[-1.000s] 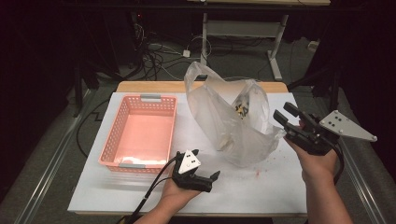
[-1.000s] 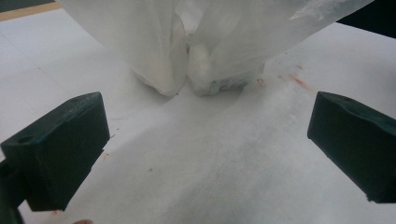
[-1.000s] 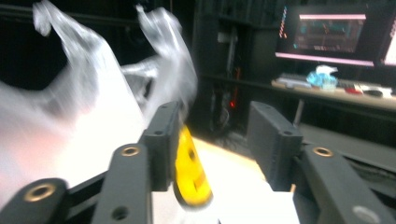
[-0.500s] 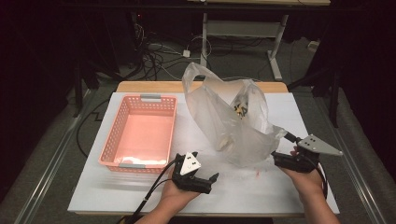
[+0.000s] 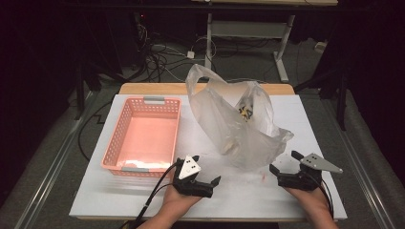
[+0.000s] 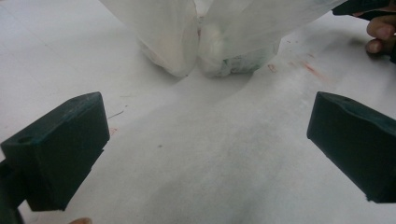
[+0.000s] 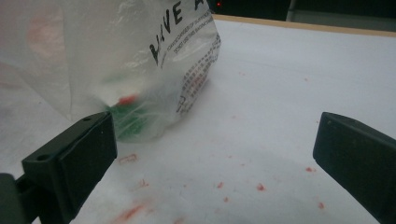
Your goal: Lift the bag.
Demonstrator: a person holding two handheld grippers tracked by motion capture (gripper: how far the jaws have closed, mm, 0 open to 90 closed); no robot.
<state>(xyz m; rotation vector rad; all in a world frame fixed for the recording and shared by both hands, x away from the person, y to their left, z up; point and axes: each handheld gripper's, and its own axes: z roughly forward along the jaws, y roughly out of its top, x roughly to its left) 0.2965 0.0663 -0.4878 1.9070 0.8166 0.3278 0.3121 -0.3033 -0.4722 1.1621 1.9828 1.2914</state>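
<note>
Clear plastic bag (image 7: pixel 107 60) (black lettering in right gripper view) before both grippers, jaws wide, nothing grasped

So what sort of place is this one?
Probably a lab or workshop recording bench: a white-covered table in a dark room, cables tangled on the floor behind it, and a metal-framed desk beyond.

A thin, translucent, crinkled plastic bag (image 5: pixel 239 126) with a slight gloss is seen on a matt white paper-like table cover (image 5: pixel 305 119) flecked with red. The perforated pink plastic basket (image 5: pixel 143 136) looks smooth.
</note>
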